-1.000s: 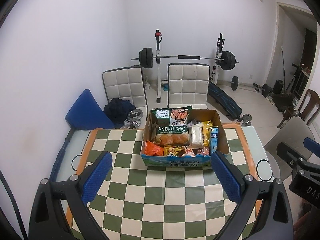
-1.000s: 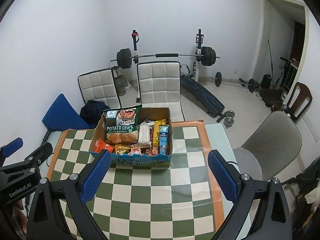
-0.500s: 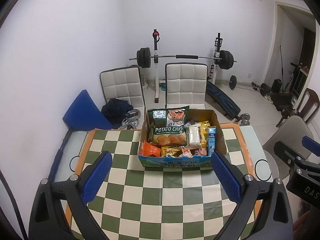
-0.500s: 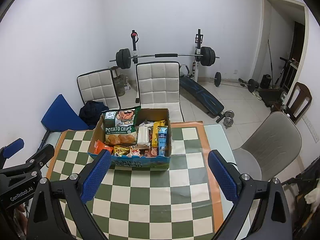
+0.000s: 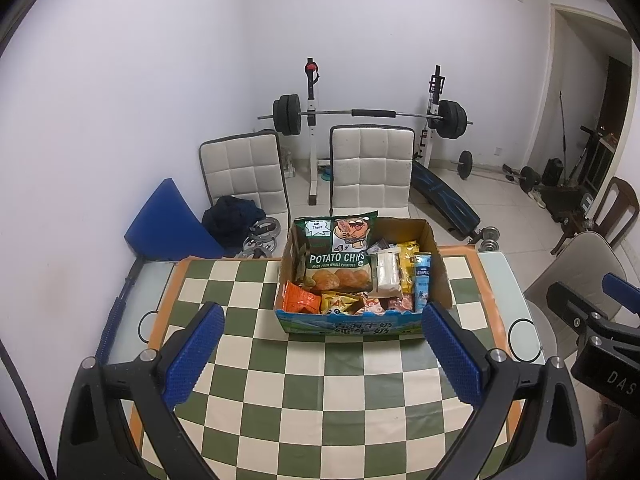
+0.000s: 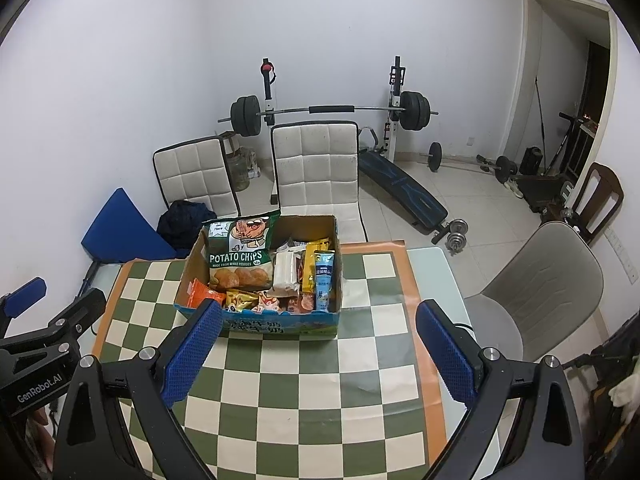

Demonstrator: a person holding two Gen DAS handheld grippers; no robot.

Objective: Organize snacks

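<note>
- Hovering above the green-and-cream checkered table [image 5: 320,400]: left gripper [image 5: 322,354] and right gripper [image 6: 318,348], both with jaws spread wide and nothing between the blue pads.
- Brown cardboard box with a blue printed front panel [image 5: 352,326] sits at frame centre in the left wrist view, left of centre in the right wrist view [image 6: 280,326]. Well apart from both grippers.
- Every snack visible is inside that box: tall green "Potato Chips" bag [image 5: 338,256] standing at its back left, white wrapped pack [image 5: 388,272] mid-box, yellow packet [image 5: 408,256] and light blue upright tube [image 5: 422,284] on the right side, orange pouch [image 5: 300,300] at the front left.
- No snack lies on the table outside the box in either view.
- Judgement: either sorting hasn't started and the box is the source, or everything is already packed. Can't tell which from these frames.
- Box contents look jumbled at the front row, so I lean toward work still left.
</note>
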